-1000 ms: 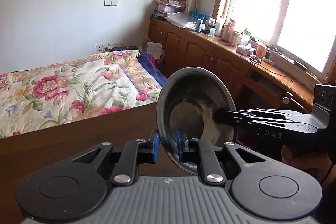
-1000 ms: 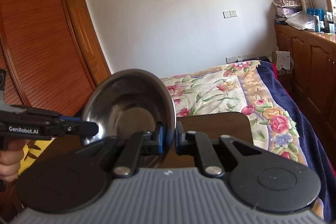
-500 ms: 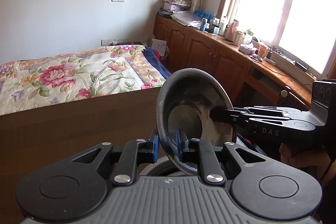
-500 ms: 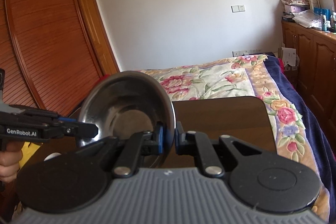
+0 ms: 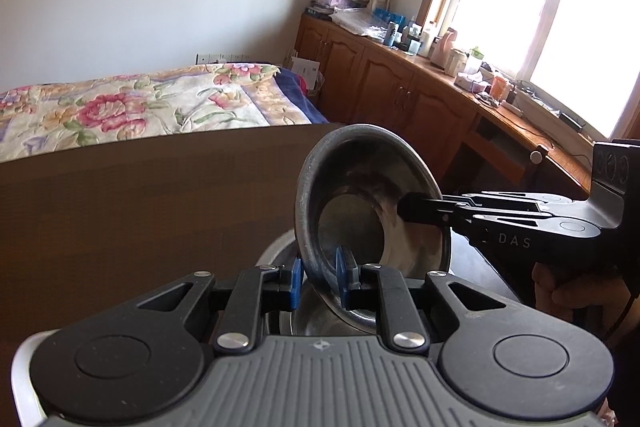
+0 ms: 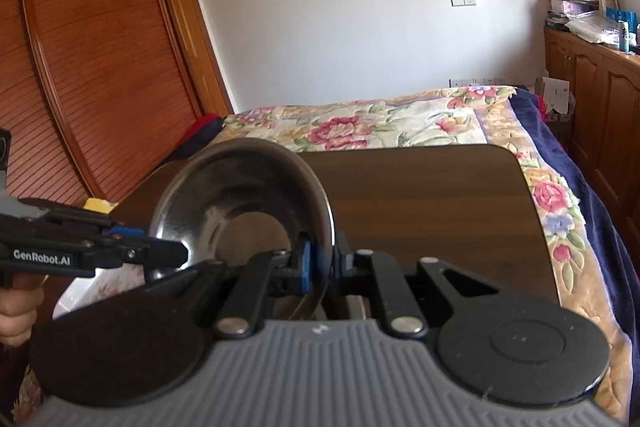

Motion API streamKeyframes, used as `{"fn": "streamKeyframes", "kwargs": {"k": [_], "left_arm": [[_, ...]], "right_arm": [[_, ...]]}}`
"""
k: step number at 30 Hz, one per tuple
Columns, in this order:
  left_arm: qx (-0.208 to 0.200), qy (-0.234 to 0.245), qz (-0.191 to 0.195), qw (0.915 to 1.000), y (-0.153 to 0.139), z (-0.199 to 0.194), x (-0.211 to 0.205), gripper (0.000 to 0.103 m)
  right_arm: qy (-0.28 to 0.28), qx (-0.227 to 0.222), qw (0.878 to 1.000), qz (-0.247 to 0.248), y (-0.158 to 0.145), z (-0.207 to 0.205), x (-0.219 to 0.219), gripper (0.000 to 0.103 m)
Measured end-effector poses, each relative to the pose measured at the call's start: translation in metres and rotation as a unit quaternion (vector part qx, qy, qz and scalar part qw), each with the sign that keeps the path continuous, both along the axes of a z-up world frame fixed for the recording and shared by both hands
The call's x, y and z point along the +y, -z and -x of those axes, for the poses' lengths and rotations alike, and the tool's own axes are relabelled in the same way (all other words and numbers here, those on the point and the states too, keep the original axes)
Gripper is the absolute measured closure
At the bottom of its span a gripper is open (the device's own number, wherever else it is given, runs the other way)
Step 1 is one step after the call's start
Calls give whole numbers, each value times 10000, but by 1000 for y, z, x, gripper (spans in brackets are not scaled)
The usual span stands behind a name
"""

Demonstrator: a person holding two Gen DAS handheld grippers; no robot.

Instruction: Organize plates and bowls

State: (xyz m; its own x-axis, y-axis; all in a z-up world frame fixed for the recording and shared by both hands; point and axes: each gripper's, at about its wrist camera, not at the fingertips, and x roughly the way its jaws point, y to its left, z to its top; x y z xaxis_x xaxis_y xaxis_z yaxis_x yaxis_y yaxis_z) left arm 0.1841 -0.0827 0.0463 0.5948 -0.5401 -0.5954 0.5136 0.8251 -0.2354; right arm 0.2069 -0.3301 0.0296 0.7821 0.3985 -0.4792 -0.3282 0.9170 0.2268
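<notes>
— Where is your round stainless-steel bowl (image 5: pixel 370 219) and how does it sit?

— You hold it up above the near right part of the dark brown wooden table (image 5: pixel 140 211), tipped on edge. In the left wrist view its open mouth faces right, toward your right gripper (image 5: pixel 416 213); its flat round base faces left. The rim stands nearly upright, leaning a little to the far side.

— And your fingers?

— Your left gripper (image 5: pixel 318 277) pinches the bowl's near lower rim between its blue pads (image 5: pixel 296 277), narrow, one pad inside and one outside. Your right gripper clamps the opposite rim in the same way; in the right wrist view its blue pad (image 6: pixel 305 265) sits against the inner wall.

— What lies beneath?

— Another shiny steel bowl (image 5: pixel 280 251) rests on the table just under the held one.

— Any writing?

— The right gripper's side reads "DAS" (image 5: pixel 515 241). The left gripper's side reads "GenRobot.AI" (image 6: pixel 42 254).
</notes>
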Motion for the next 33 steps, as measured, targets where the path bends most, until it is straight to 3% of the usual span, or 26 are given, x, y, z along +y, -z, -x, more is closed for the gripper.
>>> {"fn": "streamKeyframes", "kwargs": {"k": [13,33], "left_arm": [[240,-55,180,9995,24,15,9,85],[56,-169,-117,9998,33,20,10,85]], "right_arm": [[-67,120,9998,146,13,9,8,90],[-42,-58,9981,612,18,15,19,90]]}}
